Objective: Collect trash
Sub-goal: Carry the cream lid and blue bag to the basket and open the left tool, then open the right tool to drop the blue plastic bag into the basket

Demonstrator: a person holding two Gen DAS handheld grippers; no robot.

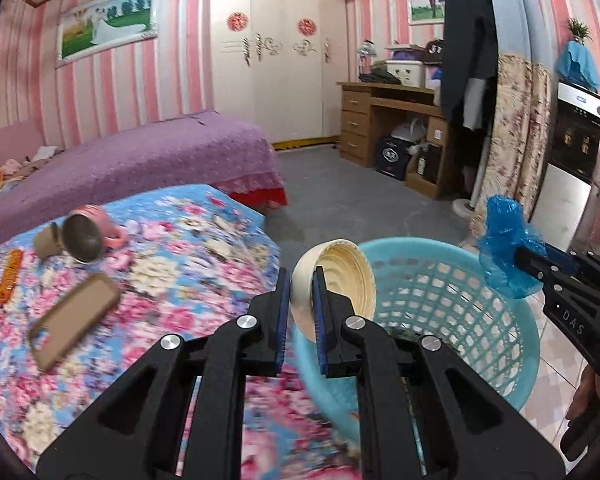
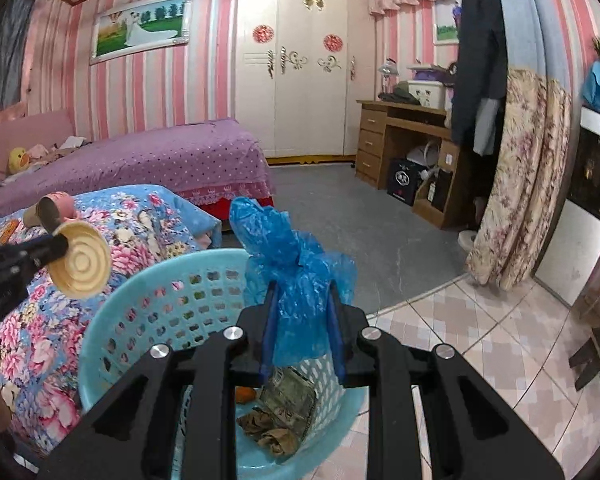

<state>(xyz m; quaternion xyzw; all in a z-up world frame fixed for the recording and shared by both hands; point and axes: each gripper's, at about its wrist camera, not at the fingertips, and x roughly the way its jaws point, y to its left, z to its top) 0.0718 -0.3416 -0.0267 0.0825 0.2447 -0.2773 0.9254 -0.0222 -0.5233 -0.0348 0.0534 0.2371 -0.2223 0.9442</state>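
Left gripper (image 1: 301, 308) jaws pinch cream lid (image 1: 334, 280); right gripper (image 2: 302, 324) (marked "DAS") clamps blue bag (image 2: 296, 280).

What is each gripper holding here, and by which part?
Left gripper pinches the cream lid by its rim. Right gripper clamps the crumpled blue plastic bag around its middle.

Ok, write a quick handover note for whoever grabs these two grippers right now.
Left gripper: shut on the cream lid, held at the basket's near rim.
Right gripper: shut on the blue plastic bag, above the turquoise basket.
Done: crumpled paper and a wrapper already lie in the basket.
Left: drop both items, then likely check the floral bedspread, where a brown flat case, pink mug and small orange bits remain.
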